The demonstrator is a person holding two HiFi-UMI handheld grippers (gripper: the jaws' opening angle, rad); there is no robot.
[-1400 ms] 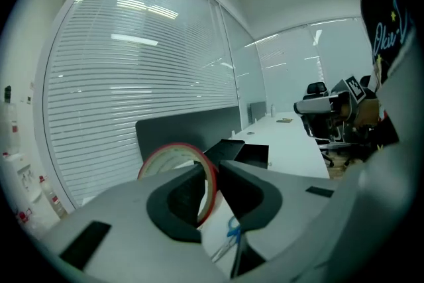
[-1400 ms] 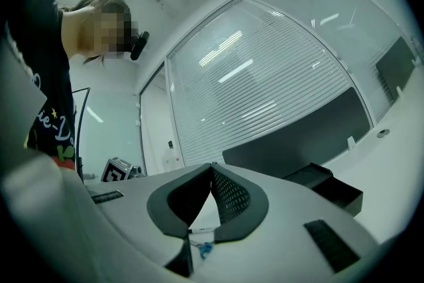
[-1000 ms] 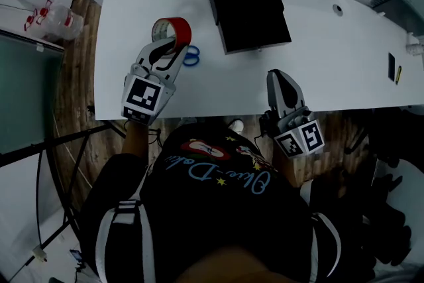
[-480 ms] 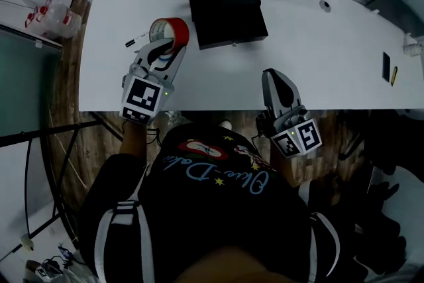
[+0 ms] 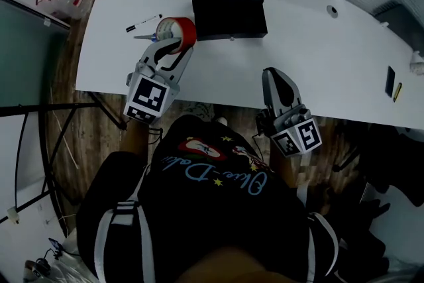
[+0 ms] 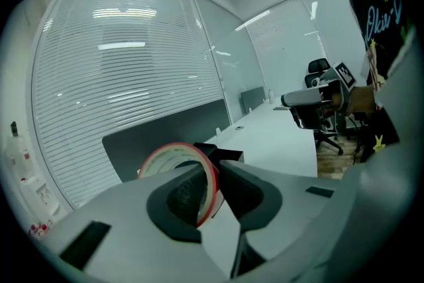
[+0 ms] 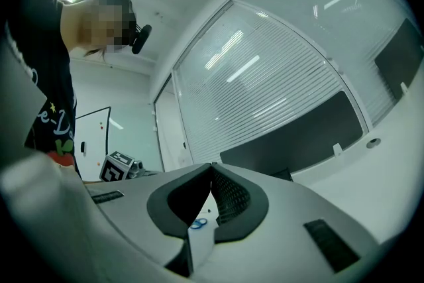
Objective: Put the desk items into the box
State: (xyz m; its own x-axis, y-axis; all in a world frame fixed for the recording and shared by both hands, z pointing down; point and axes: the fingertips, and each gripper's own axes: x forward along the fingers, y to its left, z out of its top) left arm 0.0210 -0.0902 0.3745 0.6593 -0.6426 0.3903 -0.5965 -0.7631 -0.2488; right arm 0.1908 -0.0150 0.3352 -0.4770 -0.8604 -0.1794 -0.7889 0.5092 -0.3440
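Nearest us: the right claw [image 5: 273, 76] hangs over the table's near edge, its jaws pressed together on nothing.

Left side: the left claw [image 5: 171, 48] reaches farther in. It pinches the wall of a red tape roll [image 5: 179, 32], which stands on edge between its jaws.

Just changed: a second ago a strip of bare table [image 5: 318, 56] separated the tape roll from the box [image 5: 228, 4]. Now the roll sits right at the box's near left corner. Both claws have travelled with it.

Scissors: the blue-handled scissors [image 7: 197, 225] show small in the right gripper view, beyond the closed tips. In the head view we no longer see them where they lay beside the left claw; we judge that claw now covers them.

Marker: the marker [image 5: 144, 22] lies on the table left of the tape roll, apart from it.

Farther back: the box is black and flat, toward the far edge. We cannot tell whether its top is open.

Meaning for the task: the tape roll is almost delivered. We judge it still has to clear the box's rim and be let go, while the marker and scissors wait outside, so we are early on.
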